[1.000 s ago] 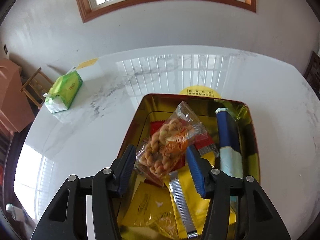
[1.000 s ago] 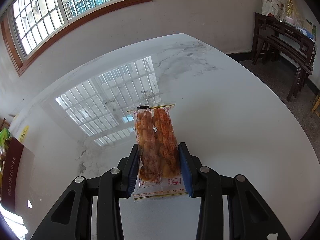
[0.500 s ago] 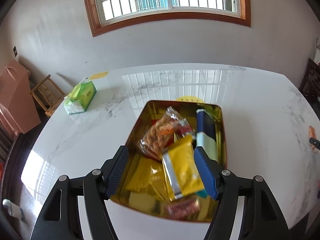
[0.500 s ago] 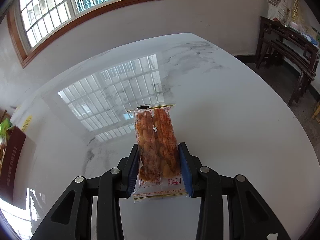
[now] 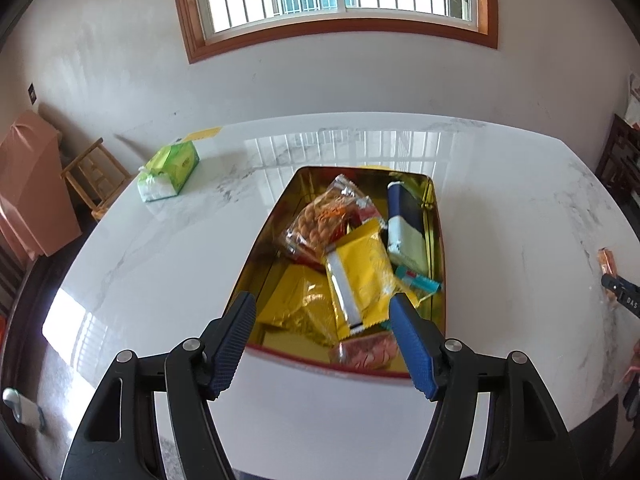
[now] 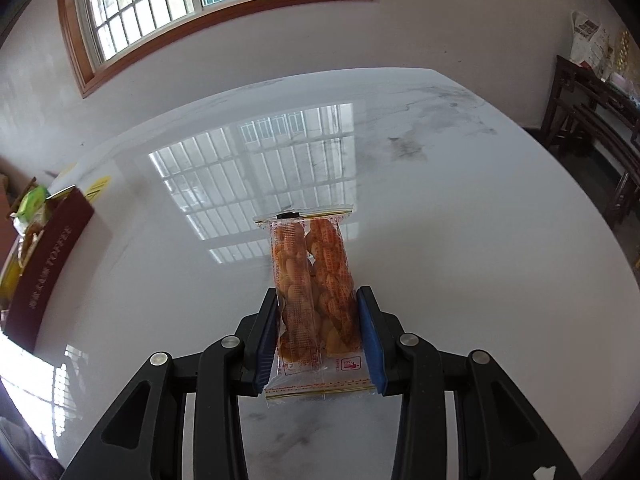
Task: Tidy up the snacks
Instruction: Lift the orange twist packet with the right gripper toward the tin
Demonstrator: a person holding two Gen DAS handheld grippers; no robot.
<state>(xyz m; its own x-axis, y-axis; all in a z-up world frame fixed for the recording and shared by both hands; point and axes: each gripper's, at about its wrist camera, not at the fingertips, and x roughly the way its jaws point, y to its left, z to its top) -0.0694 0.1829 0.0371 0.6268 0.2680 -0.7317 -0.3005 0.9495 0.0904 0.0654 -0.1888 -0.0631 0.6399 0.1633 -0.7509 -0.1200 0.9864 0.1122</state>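
A gold-lined tin [image 5: 435, 240] with a dark red outside sits on the white marble table [image 5: 160, 264]. It holds a clear twisted-snack packet [image 5: 320, 220], yellow packets [image 5: 360, 280], a blue and white packet [image 5: 404, 220] and a pink packet [image 5: 366, 354]. My left gripper [image 5: 322, 316] is open and empty, raised above the tin's near end. My right gripper [image 6: 317, 312] is shut on a clear packet of twisted snacks [image 6: 314, 280], held above the table. The tin's red side [image 6: 48, 268] shows at far left in the right wrist view.
A green tissue pack [image 5: 170, 170] lies at the table's far left. A wooden stool [image 5: 94, 176] and a pink cabinet [image 5: 28, 188] stand beyond the left edge. Dark wooden furniture [image 6: 592, 120] stands at the right. The right gripper's packet [image 5: 606, 264] shows at the right edge.
My left gripper let go of the twisted-snack packet into the tin, opened wide and pulled back and up. My right gripper, still holding its packet, swung slightly so more of the tin shows.
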